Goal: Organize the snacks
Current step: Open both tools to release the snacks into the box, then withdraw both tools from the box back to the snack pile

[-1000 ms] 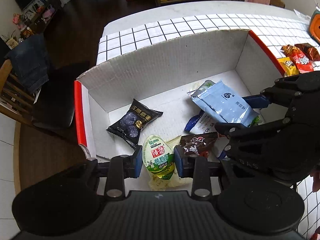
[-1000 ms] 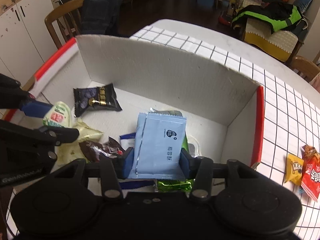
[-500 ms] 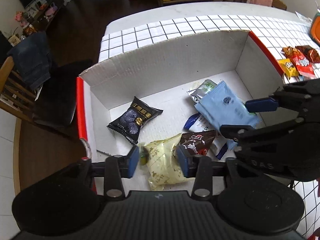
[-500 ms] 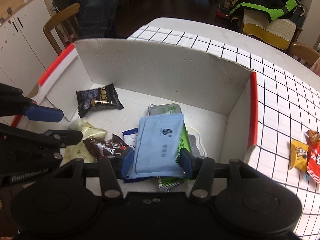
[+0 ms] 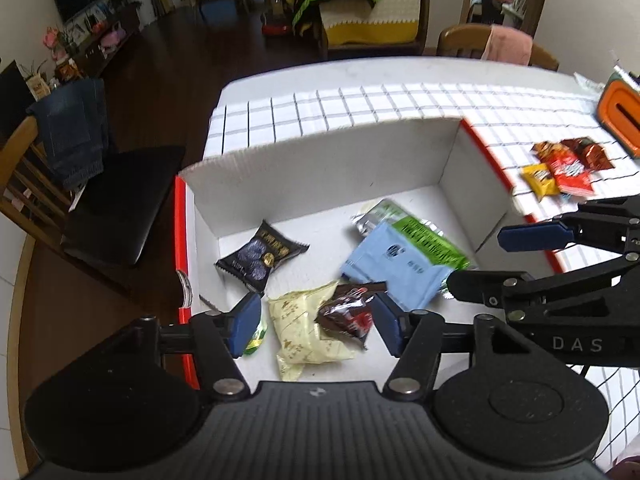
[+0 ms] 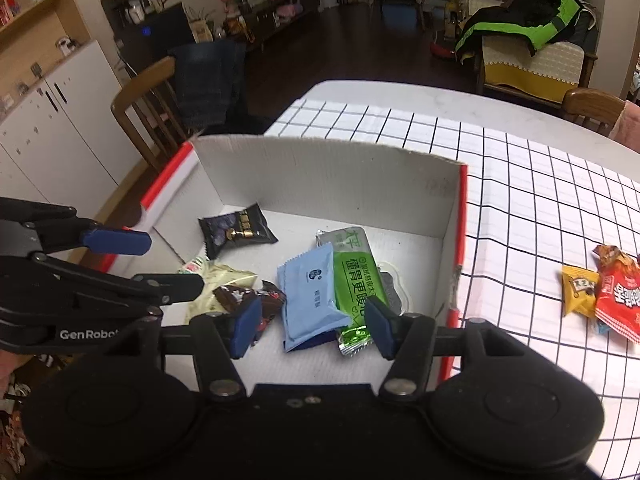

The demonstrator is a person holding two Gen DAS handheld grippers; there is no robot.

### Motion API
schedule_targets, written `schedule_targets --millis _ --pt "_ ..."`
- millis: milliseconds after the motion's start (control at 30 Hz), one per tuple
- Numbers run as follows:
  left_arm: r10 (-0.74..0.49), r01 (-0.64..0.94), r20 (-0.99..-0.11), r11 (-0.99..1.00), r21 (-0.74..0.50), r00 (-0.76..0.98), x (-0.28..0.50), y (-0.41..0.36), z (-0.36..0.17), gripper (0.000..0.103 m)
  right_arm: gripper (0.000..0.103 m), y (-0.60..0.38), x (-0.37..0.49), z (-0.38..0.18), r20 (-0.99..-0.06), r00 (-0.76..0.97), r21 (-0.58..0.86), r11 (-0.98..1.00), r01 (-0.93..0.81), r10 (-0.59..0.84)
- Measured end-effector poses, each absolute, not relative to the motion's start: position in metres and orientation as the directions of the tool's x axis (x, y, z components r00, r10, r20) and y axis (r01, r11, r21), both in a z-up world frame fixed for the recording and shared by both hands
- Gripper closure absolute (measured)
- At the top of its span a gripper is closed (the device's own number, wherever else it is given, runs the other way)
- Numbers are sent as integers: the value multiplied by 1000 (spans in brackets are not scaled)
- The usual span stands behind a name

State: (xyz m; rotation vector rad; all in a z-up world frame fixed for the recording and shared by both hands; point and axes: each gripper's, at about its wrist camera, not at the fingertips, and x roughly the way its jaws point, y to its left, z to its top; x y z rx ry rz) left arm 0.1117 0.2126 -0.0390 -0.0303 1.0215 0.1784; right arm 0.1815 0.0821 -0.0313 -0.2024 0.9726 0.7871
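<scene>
A white cardboard box with red edges [image 5: 320, 168] [image 6: 332, 176] holds several snack packets. In it lie a black packet [image 5: 260, 256] [image 6: 236, 230], a pale yellow packet [image 5: 304, 328] [image 6: 224, 280], a dark brown packet [image 5: 348, 314] [image 6: 248, 300], a light blue packet [image 5: 396, 276] [image 6: 310, 292] and a green packet [image 5: 424, 236] [image 6: 354, 272]. My left gripper [image 5: 316, 330] is open and empty above the yellow and brown packets. My right gripper [image 6: 310, 330] is open and empty above the blue and green packets. Each gripper shows in the other's view [image 6: 120, 260] [image 5: 516, 256].
Loose yellow and red snack packets [image 5: 560, 168] [image 6: 604, 292] lie on the checked tablecloth [image 6: 520, 184] right of the box. An orange container [image 5: 622, 116] stands at the far right. Wooden chairs [image 5: 52, 184] [image 6: 160, 112] stand beyond the table's left edge.
Both grippers have opened and pulled up and back from the box. The yellow-green packet and the light blue packet were let go and now lie in the box.
</scene>
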Motion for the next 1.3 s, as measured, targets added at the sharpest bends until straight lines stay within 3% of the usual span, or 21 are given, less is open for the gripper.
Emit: schedule_targets --millis 300,400,667,733,767,1033,1300 --pt "109 -141 -795 990 30 596 102 179 -10 29 40 34 173 -4 -745 370 220 729 -648 555" --pt "95 -136 -784 991 14 614 104 165 -6 26 24 15 171 1 -724 407 209 738 -642 558" --pt "39 -96 -767 995 -30 641 122 115 -4 21 18 -55 186 2 -709 457 225 787 -575 537" --pt "34 -84 -765 996 -27 643 128 100 -5 21 4 -73 193 -1 -705 473 231 802 -551 528" --pt "32 -81 -764 996 -27 644 132 92 -6 20 3 -82 195 -2 -703 481 232 808 -541 524" --pt "-2 -70 -774 996 -60 633 166 37 -19 18 0 -141 228 -15 -722 491 230 839 -493 487" --pt "48 -106 -800 994 -20 599 219 -8 -39 18 0 -194 280 -26 -750 502 187 866 -464 431"
